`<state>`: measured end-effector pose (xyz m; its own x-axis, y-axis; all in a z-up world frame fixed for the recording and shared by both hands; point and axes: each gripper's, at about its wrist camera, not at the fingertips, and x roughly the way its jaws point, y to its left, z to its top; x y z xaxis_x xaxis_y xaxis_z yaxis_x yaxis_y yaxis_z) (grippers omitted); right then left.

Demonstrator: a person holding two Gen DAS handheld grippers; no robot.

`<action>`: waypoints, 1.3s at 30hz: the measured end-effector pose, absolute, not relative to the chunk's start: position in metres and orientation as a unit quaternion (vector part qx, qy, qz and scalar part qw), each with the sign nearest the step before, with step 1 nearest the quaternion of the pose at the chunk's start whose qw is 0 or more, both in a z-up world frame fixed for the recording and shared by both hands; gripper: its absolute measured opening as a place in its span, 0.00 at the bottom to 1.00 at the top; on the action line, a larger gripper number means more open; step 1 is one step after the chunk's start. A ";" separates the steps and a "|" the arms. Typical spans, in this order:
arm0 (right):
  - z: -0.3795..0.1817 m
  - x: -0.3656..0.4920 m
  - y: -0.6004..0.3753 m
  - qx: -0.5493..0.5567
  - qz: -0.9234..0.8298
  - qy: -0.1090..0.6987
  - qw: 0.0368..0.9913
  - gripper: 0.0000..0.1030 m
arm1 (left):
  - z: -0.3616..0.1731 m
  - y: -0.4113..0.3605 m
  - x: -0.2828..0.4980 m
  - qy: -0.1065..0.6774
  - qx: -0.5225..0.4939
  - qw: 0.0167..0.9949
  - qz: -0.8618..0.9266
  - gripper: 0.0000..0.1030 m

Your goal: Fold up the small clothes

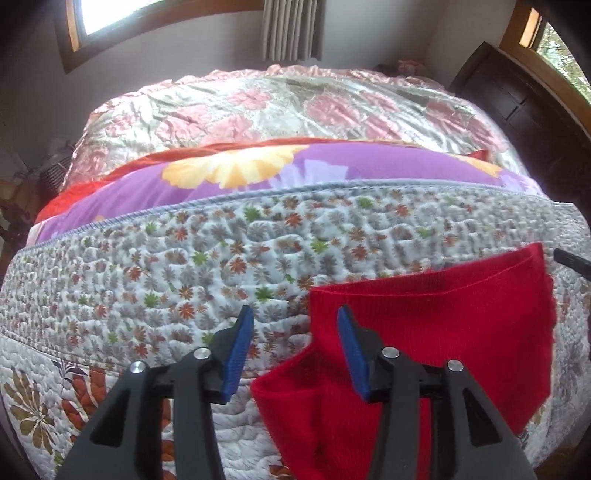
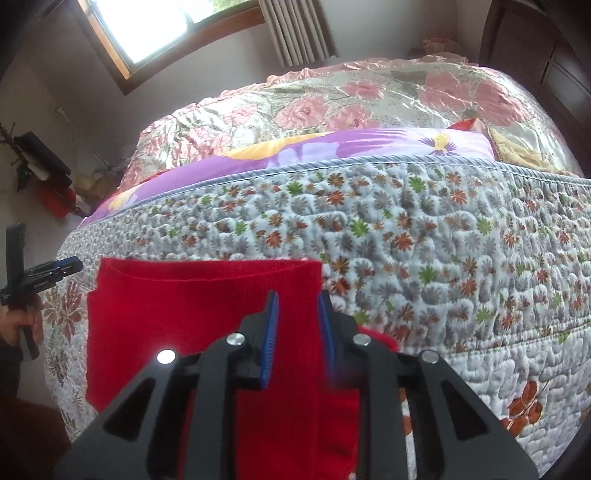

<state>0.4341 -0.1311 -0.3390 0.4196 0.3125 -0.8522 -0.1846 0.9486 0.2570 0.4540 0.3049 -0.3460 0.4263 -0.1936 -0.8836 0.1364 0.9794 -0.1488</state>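
Note:
A red knitted garment [image 1: 436,332] lies flat on the flowered quilt [image 1: 166,280], near the bed's front edge, with a folded flap at its lower left. My left gripper [image 1: 295,350] stands open at the garment's left border, its right finger over the red cloth and its left finger over the quilt. In the right wrist view my right gripper [image 2: 299,332] hovers open over the red garment [image 2: 184,314] near its right edge, with a narrower gap and nothing pinched. The left gripper [image 2: 55,269] shows at the far left, held by a hand [image 2: 22,325].
Behind the quilt [image 2: 443,240] lie a purple flowered pillow [image 1: 295,166] and a pink satin bedspread [image 1: 258,107]. A dark wooden cabinet [image 1: 517,96] stands at the back right. Windows [image 2: 147,26] and a curtain [image 1: 291,29] line the far wall. Clutter sits on the floor [image 2: 51,177] to the left.

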 end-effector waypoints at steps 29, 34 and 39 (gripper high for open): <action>-0.408 0.259 -0.124 0.046 0.126 0.642 0.754 0.20 | -0.432 0.250 0.302 0.624 -0.066 0.748 -0.215 0.52; -0.341 0.238 -0.089 -0.021 0.120 0.589 0.799 0.56 | -0.384 0.299 0.311 0.606 -0.112 0.764 -0.191 0.86; -0.310 0.193 0.020 -0.181 0.182 0.523 0.813 0.68 | -0.382 0.388 0.343 0.618 -0.212 0.744 -0.140 0.89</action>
